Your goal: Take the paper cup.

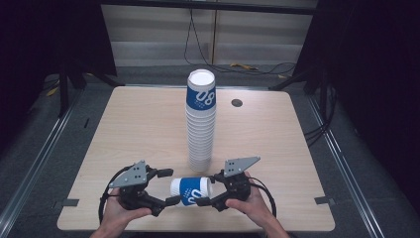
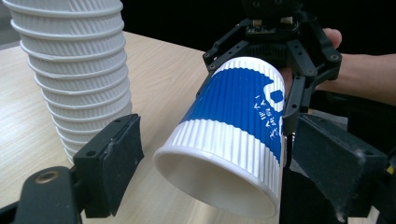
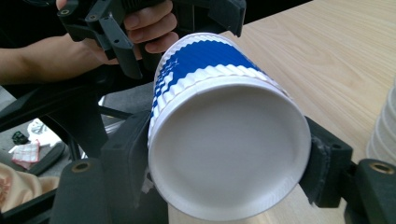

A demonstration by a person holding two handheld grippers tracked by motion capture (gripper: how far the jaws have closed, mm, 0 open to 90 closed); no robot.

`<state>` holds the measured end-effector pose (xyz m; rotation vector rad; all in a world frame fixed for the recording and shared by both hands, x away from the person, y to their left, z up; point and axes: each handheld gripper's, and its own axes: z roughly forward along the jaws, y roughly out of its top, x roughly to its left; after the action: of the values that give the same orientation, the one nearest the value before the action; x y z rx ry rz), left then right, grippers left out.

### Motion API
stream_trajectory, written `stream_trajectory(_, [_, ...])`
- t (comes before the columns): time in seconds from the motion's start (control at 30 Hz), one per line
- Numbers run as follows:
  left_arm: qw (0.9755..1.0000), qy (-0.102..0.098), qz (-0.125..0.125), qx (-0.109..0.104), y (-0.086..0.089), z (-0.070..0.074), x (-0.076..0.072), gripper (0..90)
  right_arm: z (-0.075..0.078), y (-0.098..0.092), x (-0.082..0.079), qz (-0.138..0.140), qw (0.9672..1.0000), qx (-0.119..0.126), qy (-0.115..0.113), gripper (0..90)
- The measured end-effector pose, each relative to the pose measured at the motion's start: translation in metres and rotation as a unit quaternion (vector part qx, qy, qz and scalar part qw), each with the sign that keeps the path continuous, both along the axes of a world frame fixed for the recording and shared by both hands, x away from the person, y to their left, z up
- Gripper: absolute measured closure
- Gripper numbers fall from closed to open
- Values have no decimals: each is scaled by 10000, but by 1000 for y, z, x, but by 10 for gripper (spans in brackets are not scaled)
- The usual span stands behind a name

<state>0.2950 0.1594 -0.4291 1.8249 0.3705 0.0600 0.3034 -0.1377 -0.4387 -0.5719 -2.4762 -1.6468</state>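
A blue-and-white ribbed paper cup (image 1: 190,191) lies on its side in the air near the table's front edge, mouth toward the left. My right gripper (image 1: 207,190) is shut on its base end; in the right gripper view the cup's flat bottom (image 3: 224,149) sits squeezed between both pads. My left gripper (image 1: 171,187) is open around the mouth end. In the left gripper view the cup's rim (image 2: 210,186) hangs between the jaws, and the left pad (image 2: 114,156) stands clear of it.
A tall stack of the same cups (image 1: 200,124) stands upright mid-table, just behind the held cup. A round cable hole (image 1: 236,102) sits at the back right of the wooden table (image 1: 133,129). Cables lie on the floor beyond.
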Motion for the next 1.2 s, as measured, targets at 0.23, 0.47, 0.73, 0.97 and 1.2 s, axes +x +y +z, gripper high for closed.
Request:
stream_trajectory(0.23, [9998,27,4,-190,2,2,0,156,-6,1,1,-16,9993,365,-24,286])
stream_trajectory(0.47, [9993,63,30,-361,6,4,2,155,-10,1,0,-42,9968,782,-133,285])
stream_trajectory(0.73, [9992,38,14,-402,5,2,2,152,-12,2,-2,-82,9919,1188,-432,285])
stream_trajectory(0.97, [9992,87,-14,-390,3,0,2,131,-15,3,-2,-41,9891,1419,-394,286])
stream_trajectory(1.2, [9991,105,14,-414,3,-1,2,123,-17,6,-3,-69,9873,1522,-457,285])
